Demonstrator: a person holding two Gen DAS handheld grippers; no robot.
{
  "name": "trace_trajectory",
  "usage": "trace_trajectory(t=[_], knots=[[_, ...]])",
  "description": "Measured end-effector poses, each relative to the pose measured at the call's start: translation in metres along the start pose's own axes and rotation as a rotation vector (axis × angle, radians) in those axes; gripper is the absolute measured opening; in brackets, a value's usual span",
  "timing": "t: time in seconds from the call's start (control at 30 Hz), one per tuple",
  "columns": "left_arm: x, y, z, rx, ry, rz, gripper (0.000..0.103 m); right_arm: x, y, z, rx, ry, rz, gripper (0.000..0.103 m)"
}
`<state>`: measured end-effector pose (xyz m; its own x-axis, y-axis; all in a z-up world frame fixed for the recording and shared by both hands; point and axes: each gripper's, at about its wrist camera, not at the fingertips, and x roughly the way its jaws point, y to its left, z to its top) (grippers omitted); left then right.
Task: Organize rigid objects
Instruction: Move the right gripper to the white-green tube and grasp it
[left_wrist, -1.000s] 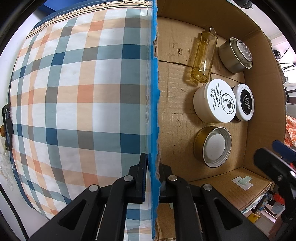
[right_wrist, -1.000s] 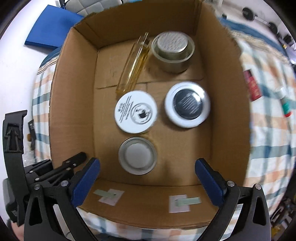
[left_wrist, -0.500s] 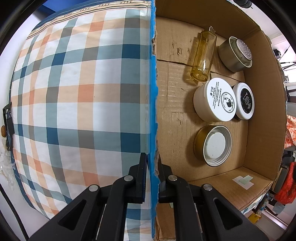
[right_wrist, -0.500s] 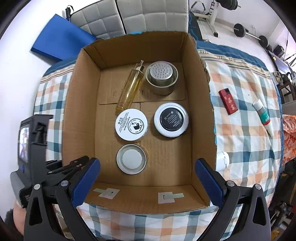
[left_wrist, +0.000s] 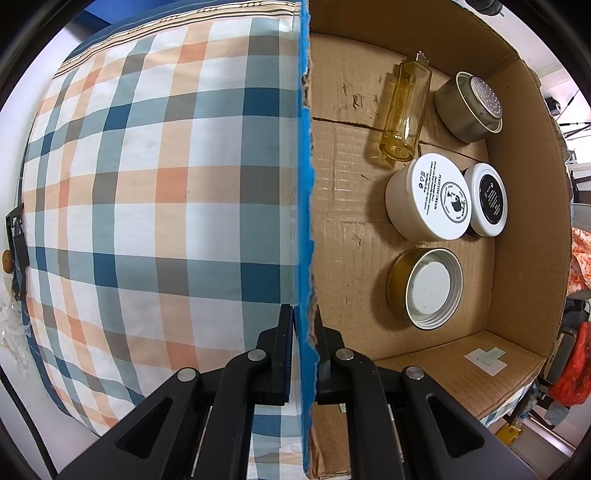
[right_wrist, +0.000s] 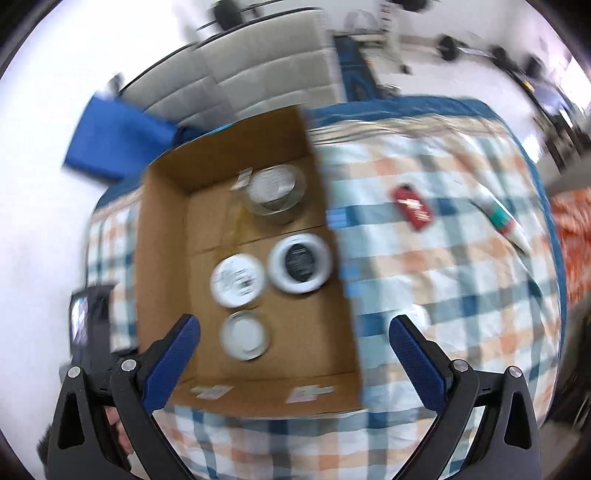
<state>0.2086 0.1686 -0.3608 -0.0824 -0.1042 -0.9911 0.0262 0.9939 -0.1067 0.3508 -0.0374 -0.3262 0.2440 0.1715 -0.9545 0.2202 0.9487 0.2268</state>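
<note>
Your left gripper (left_wrist: 303, 325) is clenched on the blue-taped wall of the cardboard box (left_wrist: 524, 229), pinning it steady on the plaid cloth (left_wrist: 155, 206). Your right gripper (right_wrist: 293, 332) hangs released, its blue pads spread wide with nothing between them, above the near end of the box.

Inside the box sit five things — an amber glass bottle (left_wrist: 402, 114) lying on its side, a metal tin with a perforated lid (left_wrist: 469, 107), a white cream jar (left_wrist: 430, 197), a black-labelled jar (left_wrist: 485, 199) touching it, and a gold tin (left_wrist: 424, 288) nearest you.

By my reading you are between picks. Outside the box, on the cloth, a red packet (right_wrist: 413, 207), a tube (right_wrist: 504, 219) and a small white item (right_wrist: 417, 315) just beside the right pad are waiting; the white item looks the nearest candidate, so the next move calls for lowering over it and closing.

Against a second ago, the right view takes in far more of the cloth and is blurred, so that hand has lifted and swung rightward; the left view is unchanged.
</note>
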Motion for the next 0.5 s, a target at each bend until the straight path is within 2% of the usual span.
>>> trace_trajectory(t=[0.17, 0.27, 0.43, 0.5], knots=[[-0.001, 0.000, 0.000, 0.002, 0.001, 0.004, 0.005, 0.032, -0.092, 0.011, 0.226, 0.048, -0.026, 0.103], [-0.001, -0.001, 0.000, 0.005, 0.002, 0.007, 0.005, 0.052, -0.139, 0.017, 0.304, 0.042, -0.094, 0.103], [-0.001, -0.003, 0.000, 0.000, 0.000, 0.008, 0.005, 0.077, -0.194, 0.047, 0.266, -0.021, -0.332, 0.103], [-0.001, -0.004, 0.000, -0.001, -0.002, 0.010, 0.005, 0.090, -0.209, 0.060, 0.240, -0.027, -0.374, 0.103]])
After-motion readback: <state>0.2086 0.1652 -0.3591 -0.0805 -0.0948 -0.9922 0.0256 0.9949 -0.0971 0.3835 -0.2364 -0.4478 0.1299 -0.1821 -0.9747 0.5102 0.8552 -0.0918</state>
